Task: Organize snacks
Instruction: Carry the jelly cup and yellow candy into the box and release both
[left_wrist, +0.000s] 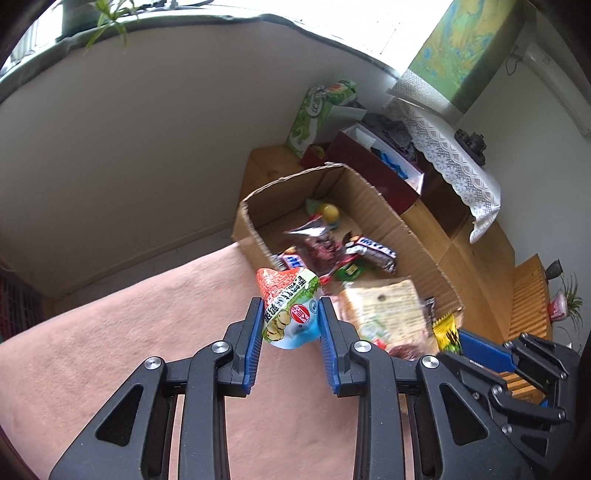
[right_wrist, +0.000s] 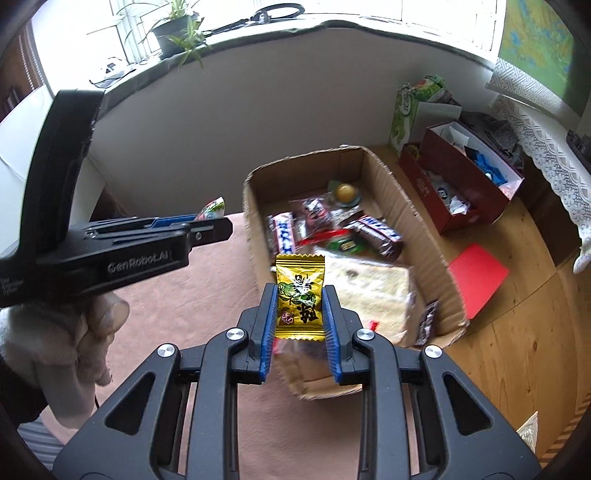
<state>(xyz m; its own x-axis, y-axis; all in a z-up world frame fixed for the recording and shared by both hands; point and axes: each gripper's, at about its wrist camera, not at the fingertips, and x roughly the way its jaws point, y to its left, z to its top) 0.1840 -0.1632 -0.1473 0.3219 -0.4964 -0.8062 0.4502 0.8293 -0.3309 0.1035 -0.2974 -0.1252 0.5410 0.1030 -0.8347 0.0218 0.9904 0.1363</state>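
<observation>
**Both packets held short of the box**

Blue-padded jaws of the right gripper pinch a yellow sachet by its side edges, long axis pointing forward along the fingers. It hangs over the near corner of the cardboard box — the opening lies ahead and slightly right, so a short reach forward looks enough. The left gripper clamps a red-and-blue pouch, its top tilted forward; this one is above the pink cloth, and the box sits ahead and to its right. Judging by that, the right hand is nearer the drop.

Inside the box lie chocolate bars, a pale bread pack and a yellow ball — several wrappers are smeared by blur and unreadable. The box's near wall is partly hidden behind the right gripper's fingers
</observation>
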